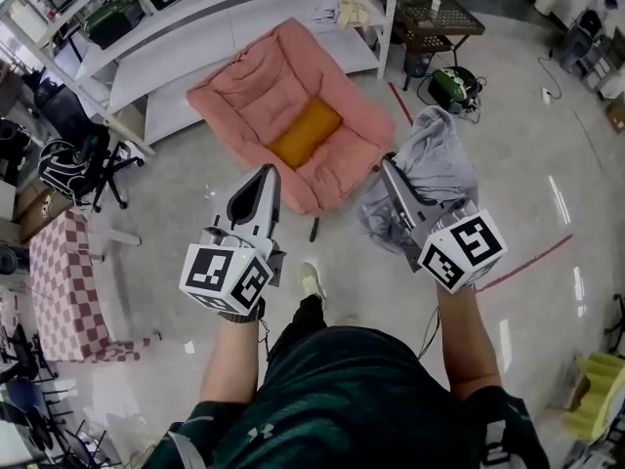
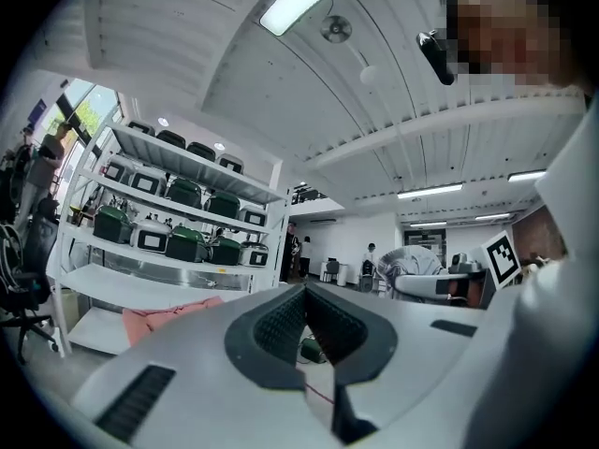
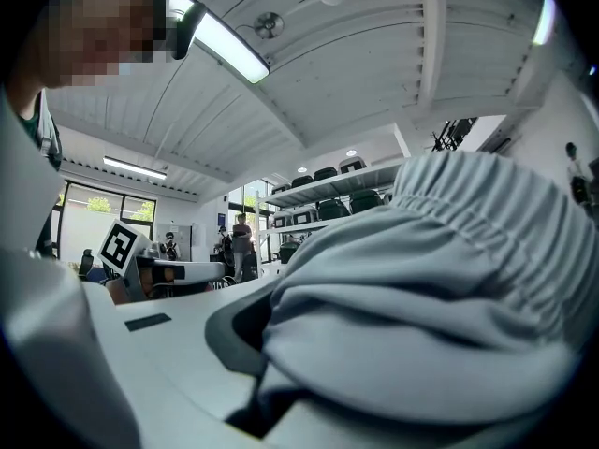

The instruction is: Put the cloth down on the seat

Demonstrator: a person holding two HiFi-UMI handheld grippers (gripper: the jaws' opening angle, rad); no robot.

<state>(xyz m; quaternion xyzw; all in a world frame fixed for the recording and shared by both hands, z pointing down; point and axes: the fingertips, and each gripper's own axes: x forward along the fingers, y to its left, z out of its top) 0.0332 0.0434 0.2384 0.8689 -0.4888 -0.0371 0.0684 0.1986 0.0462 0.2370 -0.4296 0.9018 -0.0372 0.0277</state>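
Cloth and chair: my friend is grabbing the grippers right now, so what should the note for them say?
Left gripper: jaws together, nothing in them, held in the air in front of the chair.
Right gripper: shut on the grey cloth, which hangs bunched up from it.
Where things are: the cloth is over the floor, off to the chair's right in the head view. The pink chair has an orange cushion in the middle.
Done: the cloth is picked up.
Left: carry it over the chair, lower it onto the seat, then open the right gripper.
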